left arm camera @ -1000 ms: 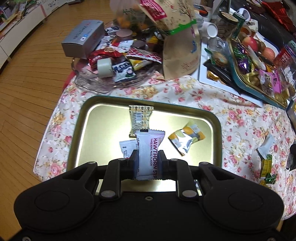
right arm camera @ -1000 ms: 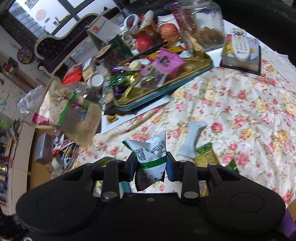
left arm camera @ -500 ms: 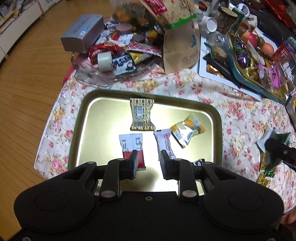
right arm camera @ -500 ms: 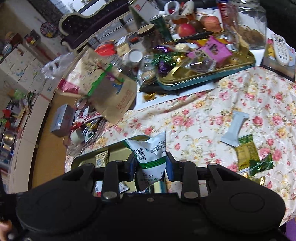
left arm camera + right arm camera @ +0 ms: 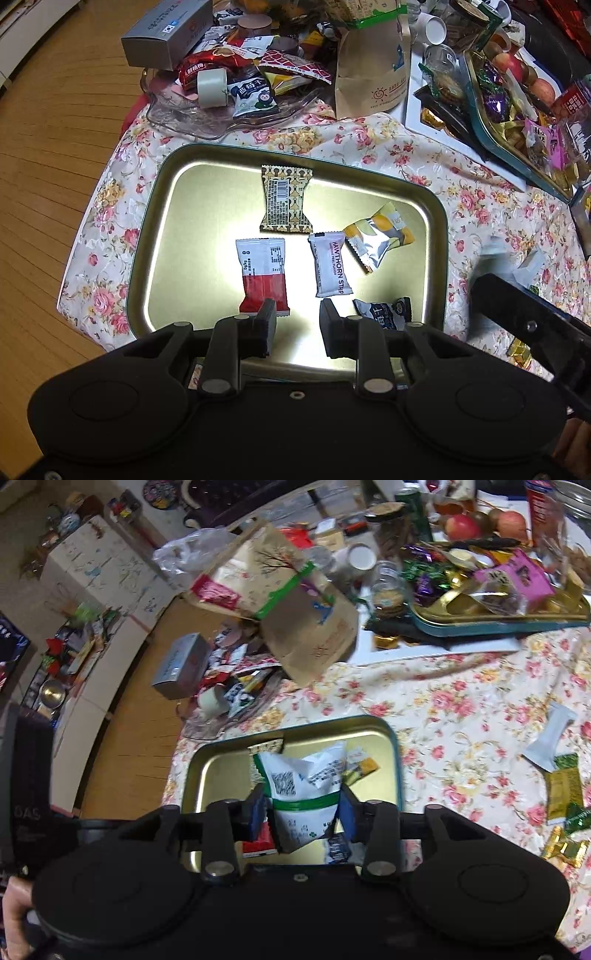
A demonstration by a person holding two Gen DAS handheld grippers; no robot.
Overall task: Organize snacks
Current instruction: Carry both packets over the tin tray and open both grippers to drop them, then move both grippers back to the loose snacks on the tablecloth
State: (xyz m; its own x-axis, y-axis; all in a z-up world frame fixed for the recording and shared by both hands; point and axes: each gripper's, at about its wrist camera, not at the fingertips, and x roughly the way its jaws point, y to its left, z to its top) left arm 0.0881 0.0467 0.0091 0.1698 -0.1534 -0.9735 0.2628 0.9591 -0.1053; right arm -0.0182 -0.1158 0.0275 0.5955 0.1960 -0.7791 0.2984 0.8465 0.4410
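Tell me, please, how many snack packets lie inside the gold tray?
5: patterned packet at back, yellow right, hawthorn strip centre, red-and-white left, blue near; the left claw may hide more.

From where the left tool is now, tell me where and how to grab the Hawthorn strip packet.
Grip the Hawthorn strip packet across its narrow middle, coming straight down from above. It lies flat on the gold tray, long axis running away from the open left tool; the yellow packet crowds its far right corner, so stay mid-length.
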